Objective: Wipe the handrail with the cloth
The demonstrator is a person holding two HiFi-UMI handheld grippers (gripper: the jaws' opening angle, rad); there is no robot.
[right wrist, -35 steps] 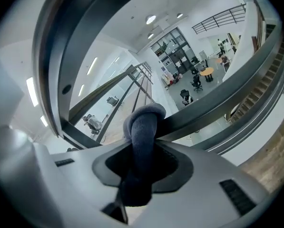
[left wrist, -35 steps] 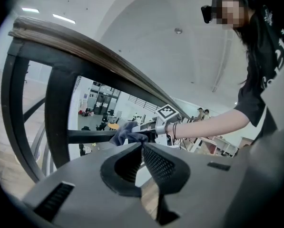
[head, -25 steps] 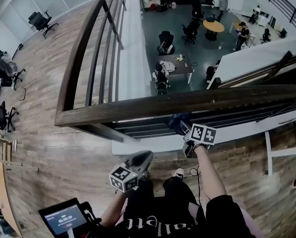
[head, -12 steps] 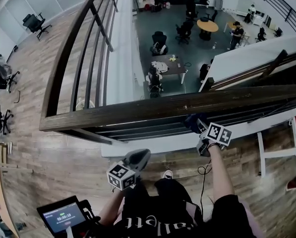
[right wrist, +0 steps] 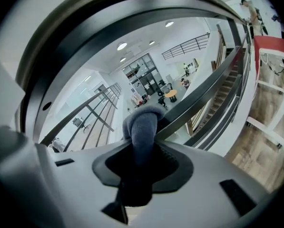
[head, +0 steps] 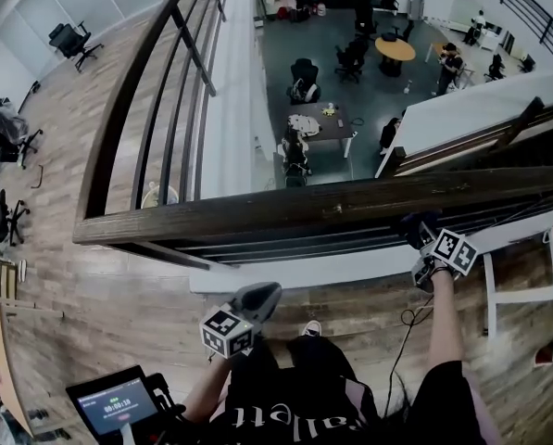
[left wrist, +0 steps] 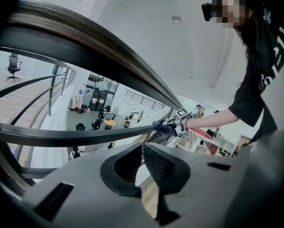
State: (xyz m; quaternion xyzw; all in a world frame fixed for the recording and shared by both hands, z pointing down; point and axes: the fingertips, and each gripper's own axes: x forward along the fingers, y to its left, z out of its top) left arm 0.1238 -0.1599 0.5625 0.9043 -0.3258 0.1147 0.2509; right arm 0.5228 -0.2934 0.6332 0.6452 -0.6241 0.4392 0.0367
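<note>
From where I stand, the right tongs [head: 417, 237] are clenched on a dark blue cloth [head: 411, 226]. In the right gripper view the cloth [right wrist: 141, 125] bulges up out of the jaws in a thick fold, past the tips of the right tongs [right wrist: 139, 152]. It sits against the near side of the wooden handrail [head: 304, 204], just beneath its top edge, towards the rail's right end. The left tongs [head: 256, 300] are held low and well to the left of the right ones, short of the handrail and touching nothing. In the left gripper view these tongs [left wrist: 142, 150] are closed pad to pad with nothing between them, and the cloth [left wrist: 161, 126] shows beyond them on the rail. A small screen [head: 117, 404] sits below and to the left of the left tongs.
</note>
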